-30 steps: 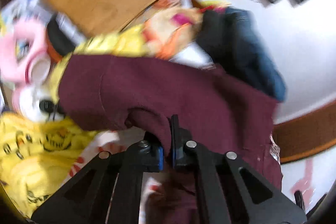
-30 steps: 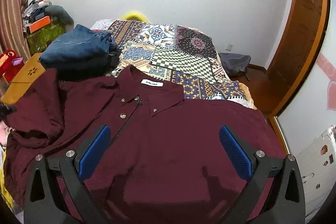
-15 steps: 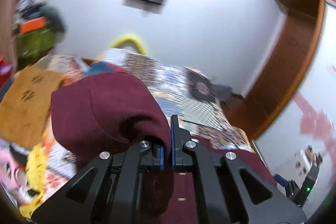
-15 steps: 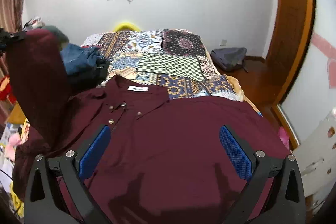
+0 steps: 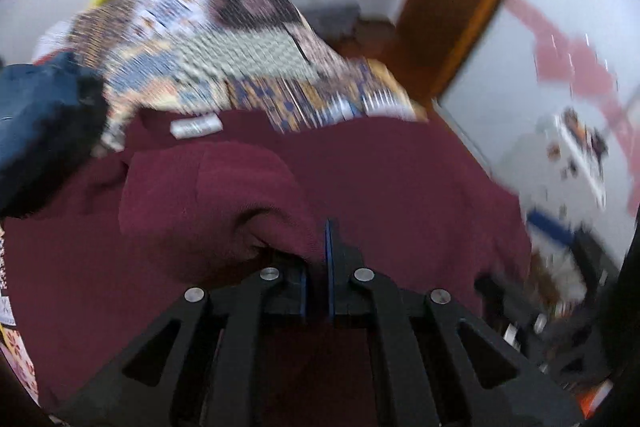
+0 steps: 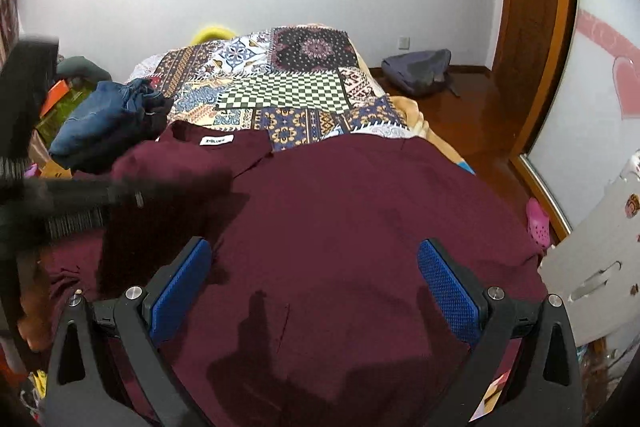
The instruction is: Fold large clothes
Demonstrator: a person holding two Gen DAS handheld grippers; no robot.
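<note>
A large maroon button shirt (image 6: 352, 227) lies spread front-up on the near end of a bed, collar with a white label (image 6: 216, 140) toward the far side. My left gripper (image 5: 317, 255) is shut on the shirt's left sleeve (image 5: 208, 211) and holds it bunched above the shirt body (image 5: 400, 187). In the right wrist view that gripper (image 6: 138, 198) shows blurred, over the shirt's left chest. My right gripper (image 6: 316, 279) is open and empty, hovering above the shirt's lower middle.
A patchwork quilt (image 6: 288, 79) covers the bed beyond the shirt. A blue denim pile (image 6: 108, 119) sits at the shirt's left shoulder. A grey backpack (image 6: 416, 71) lies on the wooden floor by the door, a white cabinet (image 6: 592, 259) stands at right.
My left gripper has lifted the sleeve from the bed's left side and swung it right, over the shirt's body. My right gripper stayed open and drifted slightly.
</note>
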